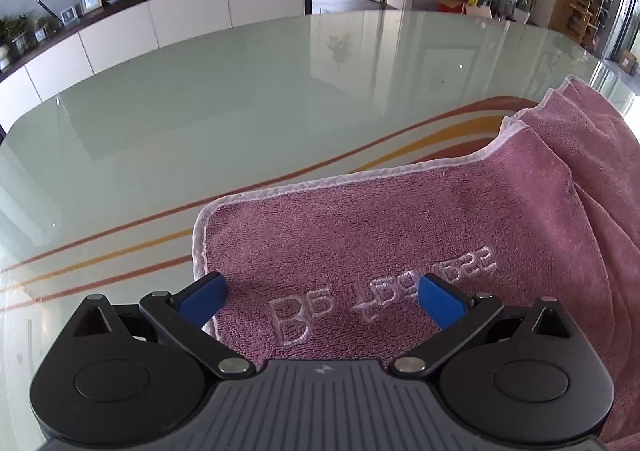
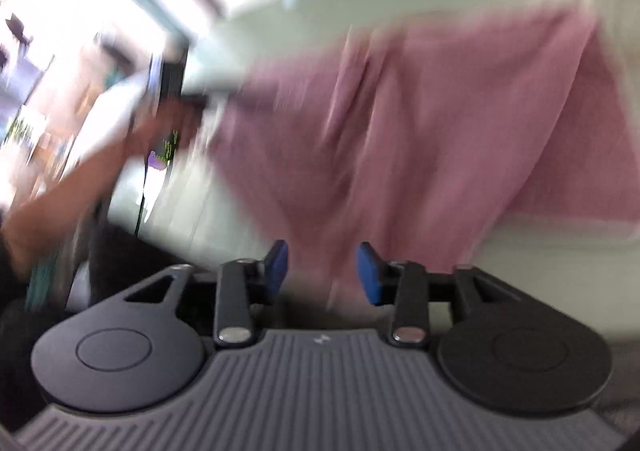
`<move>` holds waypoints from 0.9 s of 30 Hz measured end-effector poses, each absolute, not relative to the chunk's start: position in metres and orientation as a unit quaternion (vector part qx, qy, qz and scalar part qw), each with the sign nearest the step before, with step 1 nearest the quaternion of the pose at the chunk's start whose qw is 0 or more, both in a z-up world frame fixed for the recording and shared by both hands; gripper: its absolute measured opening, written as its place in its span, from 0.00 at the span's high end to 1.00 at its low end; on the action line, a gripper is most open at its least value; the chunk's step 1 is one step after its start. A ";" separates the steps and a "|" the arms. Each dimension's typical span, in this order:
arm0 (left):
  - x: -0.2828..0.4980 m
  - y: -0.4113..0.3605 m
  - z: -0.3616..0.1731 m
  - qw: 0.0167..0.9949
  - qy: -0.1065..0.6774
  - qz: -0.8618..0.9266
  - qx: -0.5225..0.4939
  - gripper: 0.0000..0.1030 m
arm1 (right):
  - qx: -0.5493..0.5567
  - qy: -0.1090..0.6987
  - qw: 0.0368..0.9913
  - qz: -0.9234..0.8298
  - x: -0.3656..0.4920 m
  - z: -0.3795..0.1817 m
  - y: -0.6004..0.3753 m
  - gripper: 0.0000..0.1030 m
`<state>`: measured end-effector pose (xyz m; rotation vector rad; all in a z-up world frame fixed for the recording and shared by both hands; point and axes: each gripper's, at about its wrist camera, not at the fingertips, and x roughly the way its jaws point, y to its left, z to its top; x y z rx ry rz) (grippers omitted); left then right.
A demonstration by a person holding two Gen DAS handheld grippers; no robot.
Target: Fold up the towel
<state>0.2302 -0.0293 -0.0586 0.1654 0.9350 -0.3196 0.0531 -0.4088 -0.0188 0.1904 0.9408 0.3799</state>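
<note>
Looking out over a pale green glass tabletop (image 1: 248, 99) crossed by curved orange and brown stripes, reflecting the room. Backing onto a long white sideboard with a dark top (image 1: 160, 7) carrying framed photos and plants; further off, an open doorway and cluttered shelves. Lying on the glass, a pink terry towel with white stitched edging (image 1: 400, 219), embroidered lettering facing up, its far right portion doubled over in layers. Hovering at the towel's near left corner, the left gripper (image 1: 322, 299) spreading wide, blue pads flanking the lettering, pinching nothing. Over in the right wrist view, heavy motion blur: the same pink towel (image 2: 440, 131) rumpling across the table, the right gripper (image 2: 322, 271) holding its blue pads apart with towel cloth between them, contact impossible to tell through the smear.
</note>
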 end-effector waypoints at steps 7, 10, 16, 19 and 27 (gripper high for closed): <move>0.229 -0.017 -0.058 0.883 0.444 -0.134 0.073 0.00 | 0.116 0.424 0.898 -0.020 0.153 -0.092 -0.468 0.45; 0.243 -0.008 -0.063 0.887 0.444 -0.109 0.063 0.00 | 0.219 0.446 0.867 -0.037 0.164 -0.124 -0.499 0.45; 0.280 0.023 -0.062 0.889 0.451 -0.064 0.045 0.00 | 0.178 0.443 0.878 -0.044 0.145 -0.131 -0.506 0.48; 0.297 0.040 -0.061 0.887 0.458 -0.043 0.038 0.00 | 0.193 0.446 0.873 -0.048 0.140 -0.133 -0.524 0.62; 0.287 0.065 -0.042 0.891 0.453 -0.028 0.017 0.06 | 0.183 0.428 0.884 -0.047 0.130 -0.113 -0.528 0.48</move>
